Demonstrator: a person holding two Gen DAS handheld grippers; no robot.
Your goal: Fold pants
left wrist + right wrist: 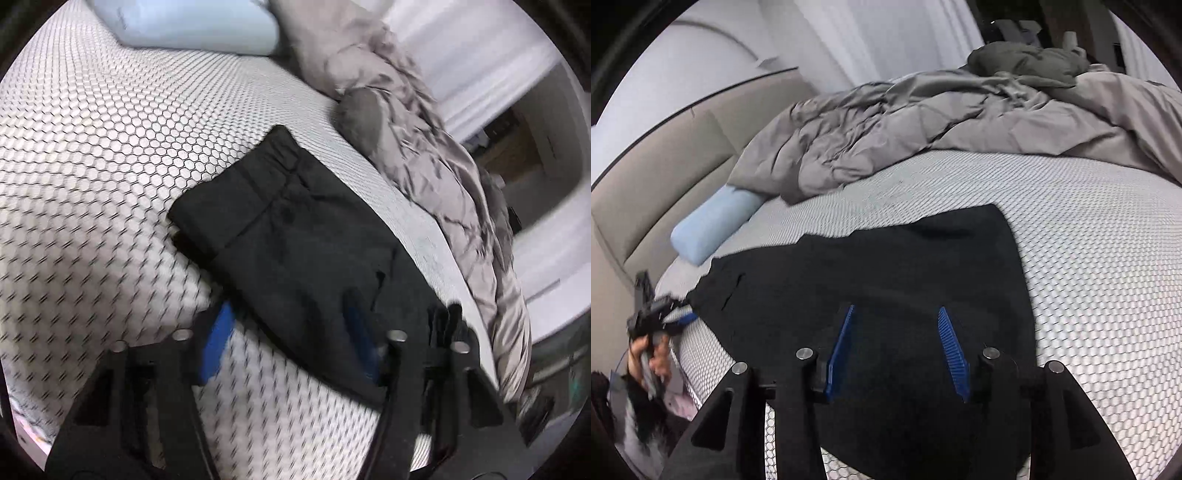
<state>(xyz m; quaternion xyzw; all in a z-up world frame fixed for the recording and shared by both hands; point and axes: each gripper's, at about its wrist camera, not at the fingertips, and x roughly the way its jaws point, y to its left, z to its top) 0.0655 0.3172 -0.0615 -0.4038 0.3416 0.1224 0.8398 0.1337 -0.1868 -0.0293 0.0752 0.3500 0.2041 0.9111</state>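
Two claws spread wide, left claw (288, 343) at pants (295, 236) edge, right claw (899, 347) over pants, bare mattress (1108, 266) beside.

Left wrist cam is hovering close over the mattress (92, 155), looking along it toward the pale blue pillow (192, 26), right wrist cam is facing across toward the grey duvet (923, 122), and both are catching the black pants (295, 236).
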